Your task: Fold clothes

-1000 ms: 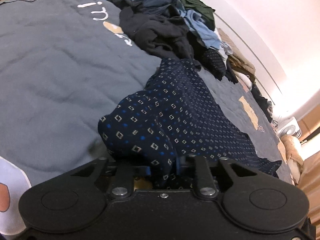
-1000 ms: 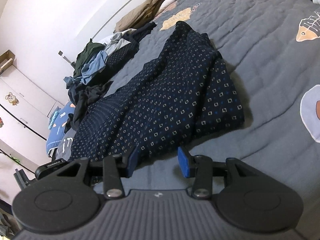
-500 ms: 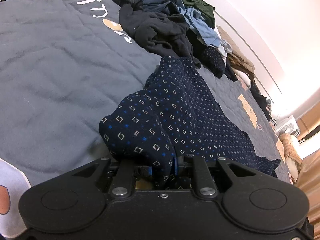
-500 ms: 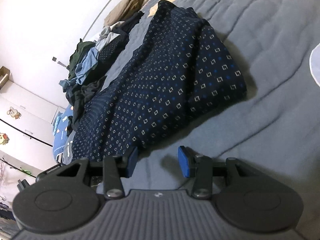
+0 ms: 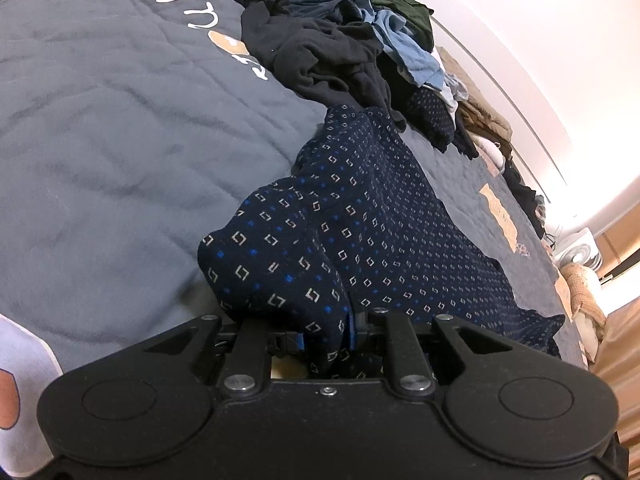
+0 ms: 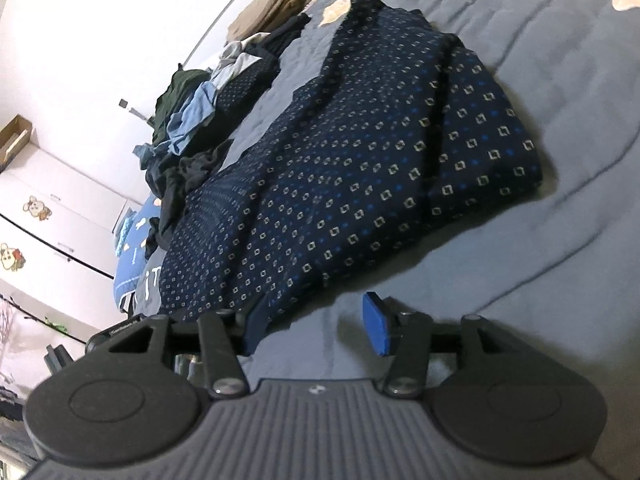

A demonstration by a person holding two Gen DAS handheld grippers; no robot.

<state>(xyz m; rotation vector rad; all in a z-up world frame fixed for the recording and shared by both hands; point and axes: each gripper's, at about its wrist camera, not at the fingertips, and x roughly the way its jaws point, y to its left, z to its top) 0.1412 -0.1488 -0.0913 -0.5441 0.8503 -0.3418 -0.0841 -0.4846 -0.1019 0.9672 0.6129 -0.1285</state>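
**Left wrist view: navy garment pinched in my left tongs, right tongs parting over the bed**

Left wrist view first, from its left edge: a grey quilt (image 5: 120, 128) covers the bed, with white lettering and a small cartoon print near its far end; further right lies a heap of dark clothes (image 5: 340, 48), black, blue and green pieces tangled together; below that heap the navy patterned garment (image 5: 360, 216) runs toward me, its near end bunched into a thick fold; my left tongs (image 5: 325, 334) are narrow and closed on that fold, cloth filling the gap between the pads; the rest of the garment trails away to the right across the quilt; at the far right stands a white fan (image 5: 578, 254) beside the bed.

Right wrist view, again from the left: white cupboards with cartoon stickers (image 6: 36, 208) line the wall; the same clothes heap (image 6: 192, 128) sits along the wall side of the bed; the navy patterned garment (image 6: 380, 160) lies folded lengthwise in the middle of the quilt (image 6: 540, 300), flat on the bed; my right tongs (image 6: 314, 328) are opening, jaws moderately apart, with only quilt between them; the left pad touches or slightly overlaps the garment's near edge, I cannot tell which; the blue right pad (image 6: 374, 330) stands clear over bare quilt.
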